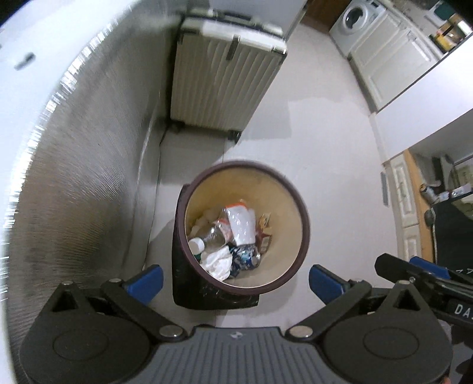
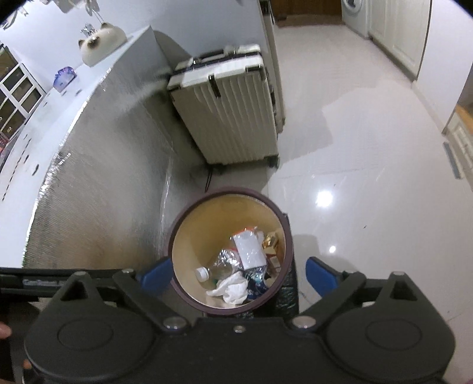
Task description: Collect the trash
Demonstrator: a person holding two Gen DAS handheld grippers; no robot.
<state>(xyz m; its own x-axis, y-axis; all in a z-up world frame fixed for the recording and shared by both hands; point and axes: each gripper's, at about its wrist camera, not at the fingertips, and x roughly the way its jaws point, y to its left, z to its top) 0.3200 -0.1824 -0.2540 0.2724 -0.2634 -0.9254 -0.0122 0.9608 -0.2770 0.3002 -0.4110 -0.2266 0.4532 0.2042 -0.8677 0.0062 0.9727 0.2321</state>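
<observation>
A round trash bin (image 1: 303,206) (image 2: 174,233) with a dark maroon rim and cream inside stands on the floor below both grippers. Inside lie a clear plastic bottle (image 1: 211,234) (image 2: 223,261) with a white cap, a white wrapper (image 1: 242,226) (image 2: 249,248), a crumpled white tissue (image 1: 217,261) (image 2: 232,289), a crushed blue can (image 1: 244,257) and a small gold box (image 2: 270,245). My left gripper (image 1: 236,280) hangs open above the bin, nothing between its blue pads. My right gripper (image 2: 238,276) is open too, over the bin, empty. Part of the right gripper (image 1: 414,274) shows in the left wrist view.
A cream ribbed suitcase (image 1: 221,85) (image 2: 233,118) stands upright behind the bin. A silver-clad counter (image 1: 74,177) (image 2: 97,177) rises on the left. White cabinets (image 1: 381,62) and a washing machine (image 1: 357,17) line the far right. Glossy white floor (image 2: 369,177) lies to the right.
</observation>
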